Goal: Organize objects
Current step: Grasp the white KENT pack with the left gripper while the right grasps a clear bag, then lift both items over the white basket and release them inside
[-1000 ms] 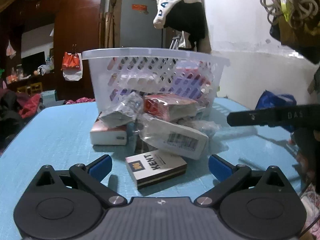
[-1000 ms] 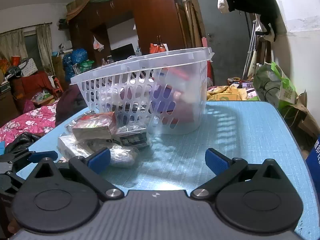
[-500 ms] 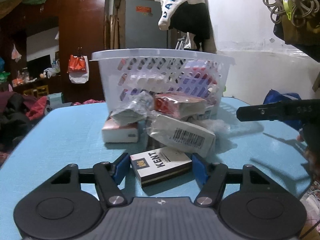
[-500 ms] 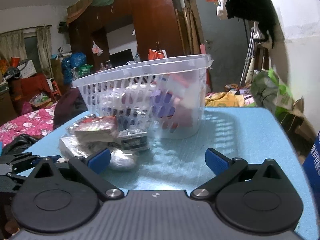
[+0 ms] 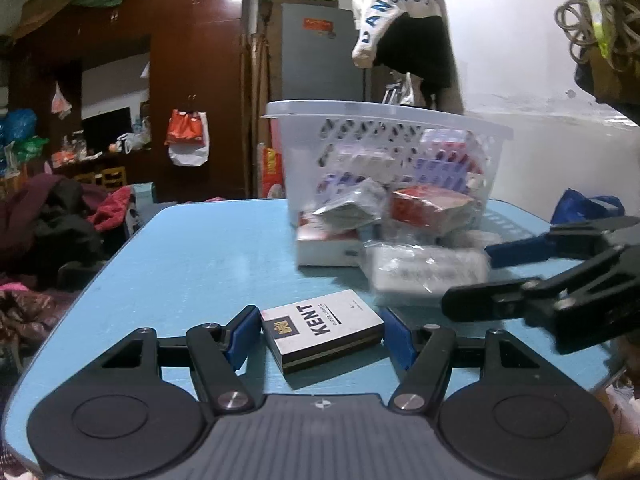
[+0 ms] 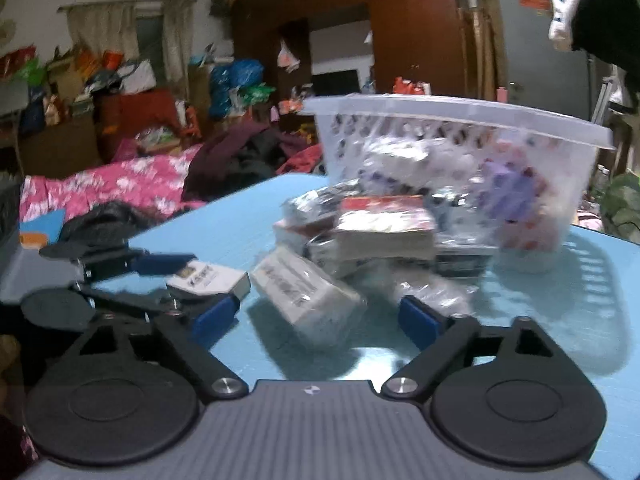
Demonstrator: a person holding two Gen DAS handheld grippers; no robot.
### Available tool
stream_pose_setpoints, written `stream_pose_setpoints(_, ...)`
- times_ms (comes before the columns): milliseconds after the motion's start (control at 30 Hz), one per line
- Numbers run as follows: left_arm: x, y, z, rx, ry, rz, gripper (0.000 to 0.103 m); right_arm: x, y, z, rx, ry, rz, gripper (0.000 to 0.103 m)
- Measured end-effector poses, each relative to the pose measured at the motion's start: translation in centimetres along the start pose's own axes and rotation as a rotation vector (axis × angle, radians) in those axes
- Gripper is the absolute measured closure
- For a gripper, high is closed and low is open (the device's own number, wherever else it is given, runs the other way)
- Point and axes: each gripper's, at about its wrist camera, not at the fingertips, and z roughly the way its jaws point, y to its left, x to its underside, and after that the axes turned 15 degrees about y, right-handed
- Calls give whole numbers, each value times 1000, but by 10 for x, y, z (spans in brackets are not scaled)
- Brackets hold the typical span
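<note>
While heaped against the front wall of the white basket (image 5: 384,120), packets (image 5: 428,204) in clear wrap block the near side, lying on the blue table (image 5: 208,256). Foremost in that heap, a long white wrapped box (image 6: 308,296), tilted, just ahead of the right gripper (image 6: 320,322). Inside the basket, more boxes, red, white and purple, blurred through the slotted wall. Behind the table, clutter: clothes, a pink bedspread, a dark wardrobe.

Left gripper (image 5: 318,336) low over the table, tilted slightly down, blue pads touching both ends of the cigarette pack (image 5: 320,330), closed on it; pack lying flat on the table, well short of the basket. Right gripper beside it, jaws just narrowed yet apart, white wrapped box between them, pads not seen pressing.
</note>
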Motion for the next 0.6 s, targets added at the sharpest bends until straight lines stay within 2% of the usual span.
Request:
stream_pose_setpoints(133, 0, 4, 1, 5, 0, 2, 33, -9, 3, 10, 17, 34, -16, 20)
stream_pose_setpoints(200, 0, 4, 1, -2, -2, 9, 33, -12, 7, 12, 23, 46, -38, 29)
stream_pose_setpoints(267, 2, 4, 1, -5, -6, 13, 33, -11, 9, 15, 18, 62, -56, 49)
stream_pose_setpoints(333, 2, 5, 1, 0, -7, 11, 33, -6, 9, 14, 22, 62, -57, 64)
stream_pose_setpoints(433, 2, 5, 1, 9, -13, 3, 33, 3, 5, 3, -8, 0, -37, 65)
stream_pose_setpoints(600, 6, -3, 1, -12, -28, 21, 33, 10, 3, -3, -13, -45, -31, 66)
